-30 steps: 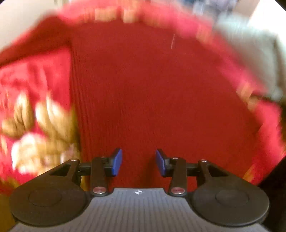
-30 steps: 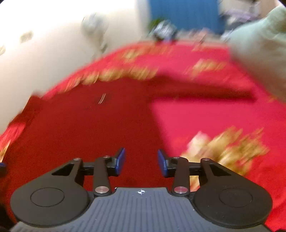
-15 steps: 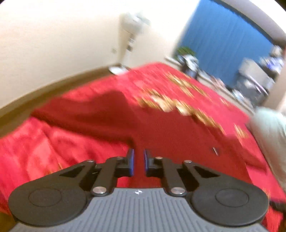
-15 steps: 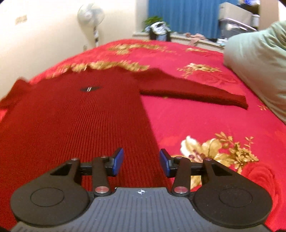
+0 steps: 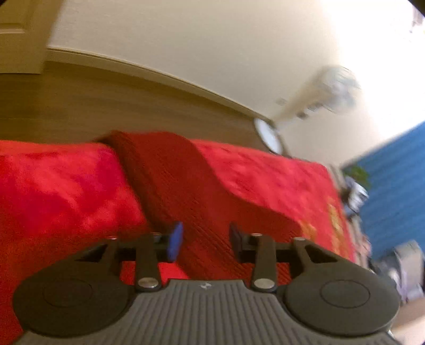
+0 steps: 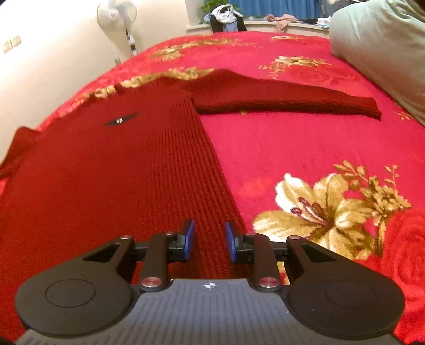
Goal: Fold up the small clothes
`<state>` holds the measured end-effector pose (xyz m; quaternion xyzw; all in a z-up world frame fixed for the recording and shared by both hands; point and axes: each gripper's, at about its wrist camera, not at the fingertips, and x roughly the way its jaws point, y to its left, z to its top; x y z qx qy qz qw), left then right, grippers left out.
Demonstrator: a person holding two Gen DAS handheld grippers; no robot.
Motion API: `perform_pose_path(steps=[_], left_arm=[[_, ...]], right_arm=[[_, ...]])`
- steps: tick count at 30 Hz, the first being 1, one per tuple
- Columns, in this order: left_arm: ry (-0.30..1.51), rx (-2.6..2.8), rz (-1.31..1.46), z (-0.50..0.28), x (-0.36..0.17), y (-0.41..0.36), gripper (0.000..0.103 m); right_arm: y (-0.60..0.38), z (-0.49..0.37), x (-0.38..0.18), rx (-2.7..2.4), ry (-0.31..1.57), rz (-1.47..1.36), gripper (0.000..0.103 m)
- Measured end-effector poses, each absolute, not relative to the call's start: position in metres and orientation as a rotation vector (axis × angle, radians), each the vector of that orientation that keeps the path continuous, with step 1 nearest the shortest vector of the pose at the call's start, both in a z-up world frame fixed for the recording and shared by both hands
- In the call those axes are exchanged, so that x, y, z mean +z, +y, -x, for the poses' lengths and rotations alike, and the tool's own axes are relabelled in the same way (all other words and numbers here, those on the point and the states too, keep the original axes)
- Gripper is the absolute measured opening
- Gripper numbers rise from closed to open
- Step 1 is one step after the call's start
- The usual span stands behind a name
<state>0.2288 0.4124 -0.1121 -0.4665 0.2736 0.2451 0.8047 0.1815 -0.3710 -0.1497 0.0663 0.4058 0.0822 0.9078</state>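
Observation:
A dark red knit sweater (image 6: 111,164) lies flat on a red flowered bed cover (image 6: 305,138), its right sleeve (image 6: 287,99) stretched out to the right. My right gripper (image 6: 208,240) is open and empty, low over the sweater's right hem corner. In the left wrist view the other sleeve (image 5: 180,183) runs away over the bed's edge. My left gripper (image 5: 205,240) is open and empty over that sleeve near the shoulder.
A pale green pillow (image 6: 382,50) lies at the bed's far right. A standing fan (image 6: 118,16) is by the cream wall beyond the bed's left edge. Wooden floor (image 5: 93,111) lies past the edge in the left wrist view. Blue curtains (image 5: 393,191) hang at the back.
My left gripper has swung left from the sweater body to the left sleeve, closing briefly, then opening. My right gripper has narrowed somewhat and held near the hem.

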Motion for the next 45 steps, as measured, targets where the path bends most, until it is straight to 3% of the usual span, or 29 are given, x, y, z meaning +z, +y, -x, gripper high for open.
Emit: perform_pose_path(steps=[5, 11, 12, 13, 15, 23, 26, 27, 29, 31, 38, 41, 45], left_arm=[[0.613, 0.680, 1.119, -0.226, -0.131, 0.436, 0.043], [0.572, 0.697, 1.075, -0.235, -0.133, 0.443, 0.040], [0.572, 0.698, 1.063, -0.236, -0.133, 0.442, 0.034], [0.580, 0.704, 1.044, -0.237, -0.133, 0.443, 0.016], [0.583, 0.707, 1.004, -0.234, -0.131, 0.439, 0.013], [0.403, 0.755, 0.900, -0.206, -0.072, 0.402, 0.013], [0.476, 0.824, 1.005, -0.201, -0.092, 0.405, 0.032], [0.494, 0.830, 1.081, -0.199, -0.104, 0.411, 0.033], [0.493, 0.843, 1.180, -0.193, -0.119, 0.419, 0.031], [0.485, 0.838, 1.164, -0.193, -0.122, 0.424, 0.015], [0.407, 0.795, 0.953, -0.202, -0.085, 0.402, 0.011], [0.415, 0.781, 0.881, -0.216, -0.074, 0.387, 0.011], [0.545, 0.881, 0.809, -0.229, -0.079, 0.372, 0.011]], right_arm=[[-0.361, -0.185, -0.151, 0.188, 0.823, -0.083, 0.029], [-0.361, -0.188, -0.152, 0.192, 0.808, -0.091, 0.031], [-0.361, -0.188, -0.152, 0.194, 0.807, -0.088, 0.032], [-0.360, -0.188, -0.152, 0.197, 0.806, -0.084, 0.034], [-0.359, -0.188, -0.151, 0.208, 0.803, -0.080, 0.036], [-0.358, -0.187, -0.147, 0.213, 0.791, -0.097, 0.035], [-0.358, -0.187, -0.148, 0.208, 0.798, -0.096, 0.035], [-0.358, -0.187, -0.148, 0.208, 0.802, -0.094, 0.035], [-0.357, -0.187, -0.149, 0.209, 0.808, -0.088, 0.035], [-0.357, -0.187, -0.149, 0.208, 0.810, -0.084, 0.035], [-0.355, -0.187, -0.147, 0.201, 0.810, -0.074, 0.033], [-0.356, -0.188, -0.146, 0.195, 0.805, -0.077, 0.028], [-0.358, -0.188, -0.148, 0.180, 0.818, -0.067, 0.007]])
